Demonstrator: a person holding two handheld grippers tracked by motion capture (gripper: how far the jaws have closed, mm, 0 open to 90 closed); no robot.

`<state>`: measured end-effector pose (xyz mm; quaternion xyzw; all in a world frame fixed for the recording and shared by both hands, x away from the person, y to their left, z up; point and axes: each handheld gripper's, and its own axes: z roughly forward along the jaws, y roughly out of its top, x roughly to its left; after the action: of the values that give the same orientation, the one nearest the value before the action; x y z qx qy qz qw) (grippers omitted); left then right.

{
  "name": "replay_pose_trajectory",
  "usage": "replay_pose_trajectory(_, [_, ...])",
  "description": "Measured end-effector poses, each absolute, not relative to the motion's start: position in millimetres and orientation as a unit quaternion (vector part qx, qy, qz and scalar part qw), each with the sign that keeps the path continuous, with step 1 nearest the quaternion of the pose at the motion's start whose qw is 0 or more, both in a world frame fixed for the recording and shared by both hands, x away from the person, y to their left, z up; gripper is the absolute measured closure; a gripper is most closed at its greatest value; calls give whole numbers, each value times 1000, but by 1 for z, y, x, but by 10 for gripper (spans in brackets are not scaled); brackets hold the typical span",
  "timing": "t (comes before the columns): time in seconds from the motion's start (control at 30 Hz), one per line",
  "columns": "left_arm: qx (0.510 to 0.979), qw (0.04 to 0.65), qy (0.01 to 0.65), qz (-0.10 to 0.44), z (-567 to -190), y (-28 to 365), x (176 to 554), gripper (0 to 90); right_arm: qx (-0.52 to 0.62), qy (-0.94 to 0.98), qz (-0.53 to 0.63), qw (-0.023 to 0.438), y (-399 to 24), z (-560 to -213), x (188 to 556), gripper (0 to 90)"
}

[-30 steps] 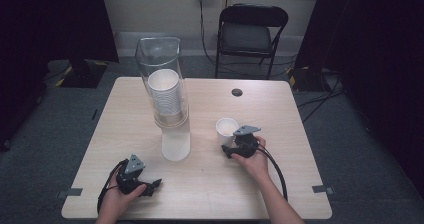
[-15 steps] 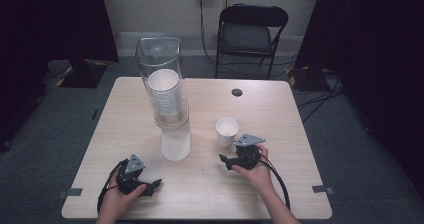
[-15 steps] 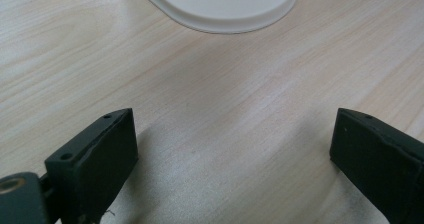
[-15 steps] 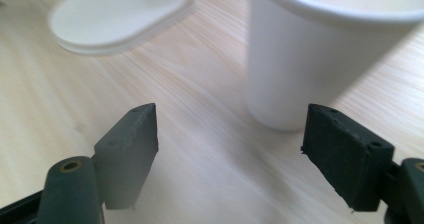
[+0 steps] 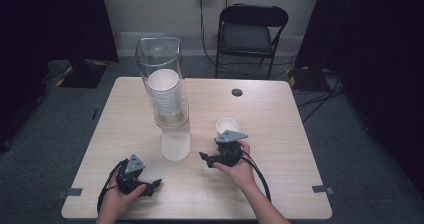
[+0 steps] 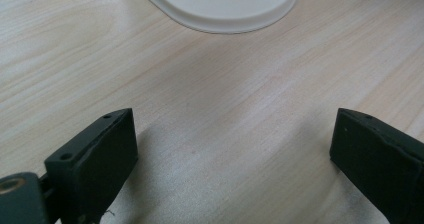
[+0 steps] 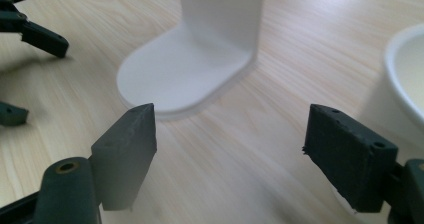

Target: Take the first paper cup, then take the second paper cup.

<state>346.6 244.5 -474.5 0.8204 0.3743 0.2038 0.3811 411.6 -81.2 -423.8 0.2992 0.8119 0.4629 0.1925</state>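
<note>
Since the wooden table (image 5: 280,149) was the biggest thing around, start there: it sat under both grippers, with the tall clear cup dispenser (image 5: 165,84) and its stack of paper cups (image 5: 165,96) standing on a white base (image 5: 176,145) ahead of the left gripper and off to the left of the right one. Way beyond both, past the far edge, stood a black folding chair (image 5: 252,34).

What changed over the last second: the right gripper (image 5: 212,159) had been up at the single paper cup (image 5: 227,125), and it backed off toward the person and swung to point at the dispenser base. Its jaws had just been opening too, and the right gripper view showed them spread wide with bare wood between them, so the cup was let go. That cup stood upright on the table just beside the right gripper, on its far side, not touching it. In the right gripper view the cup (image 7: 405,84) was off past the right jaw.

My read is the cup got placed and released, so that bit was done, and the right hand was probably lining up for the dispenser again.

The left gripper (image 5: 150,184) hung near the person's edge, jaws wide apart over bare wood, holding nothing, with the base's rim (image 6: 220,14) just ahead.
</note>
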Motion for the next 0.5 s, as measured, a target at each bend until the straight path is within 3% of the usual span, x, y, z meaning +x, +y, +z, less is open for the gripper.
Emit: replay_pose_trajectory(0.5, [820,381,374,203,-475,245,347,45,267,795,506,200,-16,-391,424,220])
